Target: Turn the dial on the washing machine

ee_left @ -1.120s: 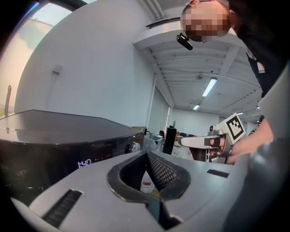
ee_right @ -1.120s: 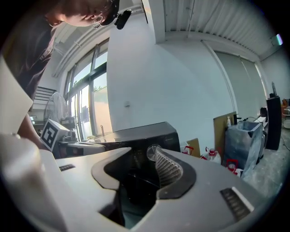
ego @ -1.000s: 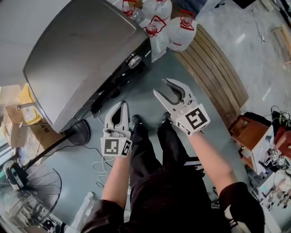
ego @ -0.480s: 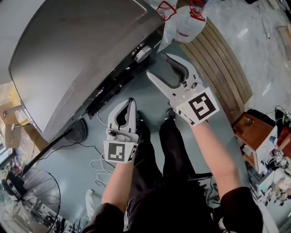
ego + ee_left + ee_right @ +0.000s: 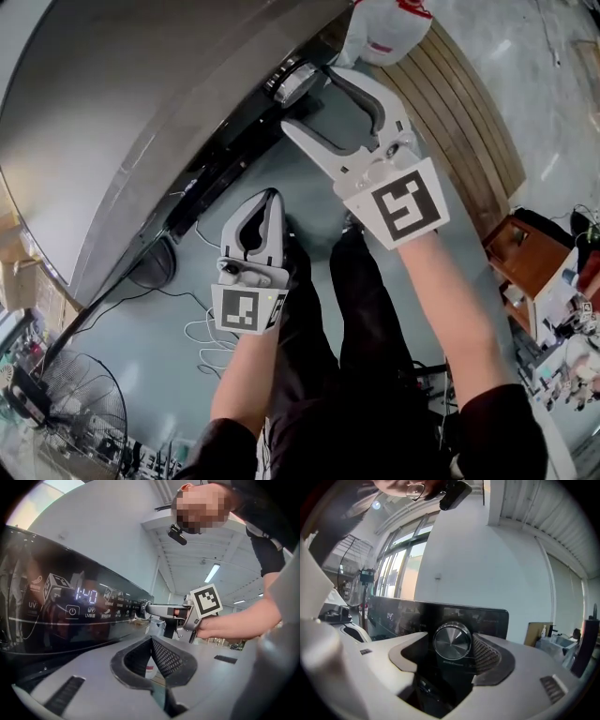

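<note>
The washing machine (image 5: 141, 103) has a dark control panel (image 5: 93, 616) with a lit display (image 5: 86, 596). Its silver dial (image 5: 295, 82) sits at the panel's right end. My right gripper (image 5: 312, 100) is up at the dial and open, its jaws having just been opening. In the right gripper view the dial (image 5: 452, 641) stands in the gap at the fingertips of the right gripper (image 5: 447, 654), and the pads do not press on it. My left gripper (image 5: 271, 197) hangs lower in front of the machine, shut and empty. In the left gripper view the left gripper (image 5: 152, 639) points along the panel.
Water jugs (image 5: 384, 28) stand just beyond the dial, beside a slatted wooden platform (image 5: 469, 122). A floor fan (image 5: 56, 412) and loose cables (image 5: 202, 328) lie at the lower left. A brown box (image 5: 525, 253) sits at the right. The person's legs are below the grippers.
The right gripper has moved up and left to the dial while its jaws spread wider. The left gripper stayed shut and sank slightly. The head view has closed in on the machine.
</note>
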A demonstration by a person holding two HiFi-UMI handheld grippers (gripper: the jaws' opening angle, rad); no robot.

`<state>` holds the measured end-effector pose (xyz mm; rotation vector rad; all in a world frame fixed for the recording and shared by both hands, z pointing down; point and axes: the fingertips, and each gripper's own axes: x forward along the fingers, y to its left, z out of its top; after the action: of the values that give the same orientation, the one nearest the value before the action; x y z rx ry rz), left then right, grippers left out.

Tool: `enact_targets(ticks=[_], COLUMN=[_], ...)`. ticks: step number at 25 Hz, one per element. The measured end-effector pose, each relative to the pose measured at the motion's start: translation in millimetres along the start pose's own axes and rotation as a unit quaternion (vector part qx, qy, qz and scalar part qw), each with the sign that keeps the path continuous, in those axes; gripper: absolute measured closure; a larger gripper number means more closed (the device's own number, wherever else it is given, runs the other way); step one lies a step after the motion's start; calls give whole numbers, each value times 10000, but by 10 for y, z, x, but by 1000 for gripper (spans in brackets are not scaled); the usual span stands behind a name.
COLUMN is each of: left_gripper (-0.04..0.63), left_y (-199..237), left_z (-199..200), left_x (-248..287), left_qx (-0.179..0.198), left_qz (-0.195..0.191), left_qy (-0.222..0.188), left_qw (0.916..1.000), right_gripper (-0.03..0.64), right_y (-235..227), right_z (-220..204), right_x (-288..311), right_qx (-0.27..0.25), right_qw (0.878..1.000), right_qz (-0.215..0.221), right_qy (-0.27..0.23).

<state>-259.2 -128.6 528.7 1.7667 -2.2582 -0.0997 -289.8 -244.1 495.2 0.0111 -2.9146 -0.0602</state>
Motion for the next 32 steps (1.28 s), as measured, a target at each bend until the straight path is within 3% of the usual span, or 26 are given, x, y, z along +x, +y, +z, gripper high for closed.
enact_targets(ticks=[20, 24, 32], left_gripper=[580, 580, 580], left_y=[58, 110, 73], left_z=[-329, -306, -276], left_x=[-41, -24, 16], left_qx=[-203, -170, -164], left_qz=[-17, 38, -5], left_qy=[174, 154, 138], left_qw=[9996, 9997, 9998], right_gripper=[342, 342, 342], right_y=[-34, -43, -76], right_z=[-26, -28, -128], right_x=[187, 185, 134], right_qx=[-1342, -1101, 46], right_qw=[9901, 9932, 9997], right_qz=[-398, -367, -251], right_qy=[-98, -126, 25])
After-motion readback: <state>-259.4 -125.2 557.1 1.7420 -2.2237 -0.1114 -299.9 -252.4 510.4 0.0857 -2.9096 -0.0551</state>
